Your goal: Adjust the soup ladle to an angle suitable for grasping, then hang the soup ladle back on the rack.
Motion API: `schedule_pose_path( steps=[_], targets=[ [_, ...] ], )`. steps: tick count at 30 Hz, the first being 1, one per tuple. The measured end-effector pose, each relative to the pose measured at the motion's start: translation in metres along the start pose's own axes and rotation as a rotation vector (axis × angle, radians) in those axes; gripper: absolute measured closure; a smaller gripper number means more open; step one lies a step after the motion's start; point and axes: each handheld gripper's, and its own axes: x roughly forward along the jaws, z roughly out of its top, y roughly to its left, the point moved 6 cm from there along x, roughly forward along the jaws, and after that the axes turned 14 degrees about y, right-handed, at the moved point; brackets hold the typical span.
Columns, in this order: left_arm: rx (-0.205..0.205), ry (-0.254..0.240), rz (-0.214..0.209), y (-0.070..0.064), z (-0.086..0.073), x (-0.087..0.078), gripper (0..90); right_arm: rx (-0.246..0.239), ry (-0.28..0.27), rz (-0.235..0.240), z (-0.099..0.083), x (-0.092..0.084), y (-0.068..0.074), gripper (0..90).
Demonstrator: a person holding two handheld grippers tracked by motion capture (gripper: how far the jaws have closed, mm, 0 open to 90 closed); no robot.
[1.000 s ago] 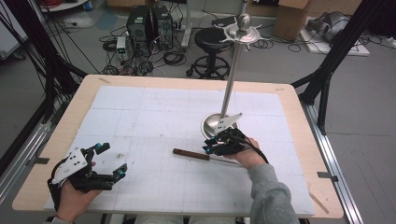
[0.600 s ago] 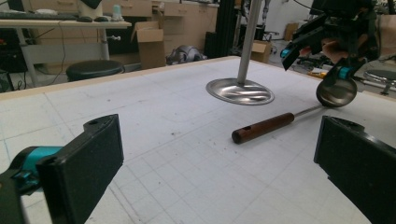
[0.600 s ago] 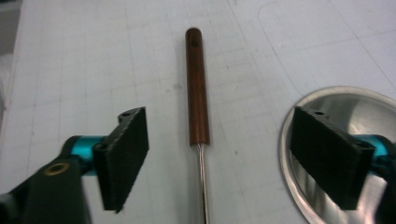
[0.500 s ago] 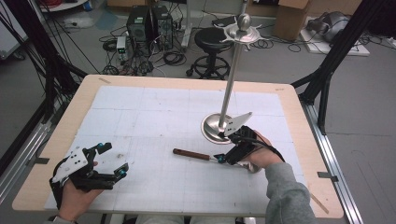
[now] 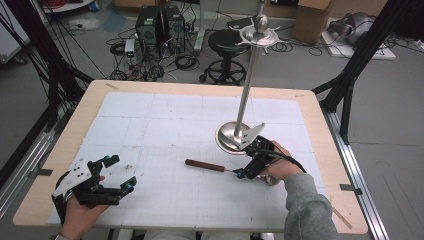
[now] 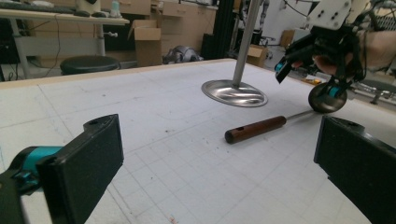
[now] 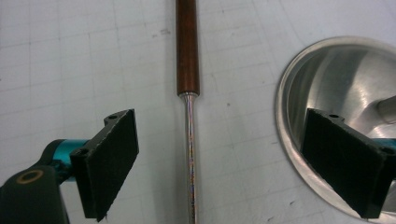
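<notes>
A ladle [image 5: 215,166] lies flat on the white gridded mat [image 5: 165,125] of a wooden table [image 5: 320,120], its brown wooden handle [image 7: 187,46] pointing toward the person's left and a thin metal shaft [image 7: 190,154] running from it to a rounded bowl [image 6: 327,97] at the right end. The bowl's inside cannot be seen.

The right gripper [image 5: 248,165] hangs low over the shaft, jaws wide apart and holding nothing; in its own view the shaft runs up between the two pads [image 7: 112,158] without touching either, and the right-hand pad overlaps the stand's dish. From the left gripper view, the bowl sits just under the right hand [image 6: 355,46].

Just behind the ladle stands a metal stand [image 5: 245,90]: a shallow polished base dish [image 7: 336,93], empty as far as it shows, with an upright pole [image 6: 245,42] and a small tray and knob at the top.

The left gripper [image 5: 112,175] rests at the near left of the mat, well apart from the ladle, also wide open and empty. Beyond the table are a black stool [image 5: 227,45], cardboard boxes [image 5: 310,20] and tangled cables [image 5: 150,65] on the floor.
</notes>
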Motion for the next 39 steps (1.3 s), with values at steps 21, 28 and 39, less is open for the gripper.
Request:
schedule_pose_path(
  steps=[21, 28, 39],
  targets=[
    [0.027, 0.028, 0.004, -0.002, -0.004, 0.001, 1.8, -0.056, 0.215, 0.068, -0.004, 0.028, 0.005, 24.1],
    [0.023, 0.024, 0.015, 0.000, -0.005, -0.004, 1.8, -0.069, 0.263, 0.072, -0.002, 0.035, 0.003, 34.7],
    [0.023, 0.022, 0.018, 0.000, -0.005, -0.007, 1.8, -0.124, 0.286, 0.059, 0.008, 0.036, 0.008, 51.6]
  ],
)
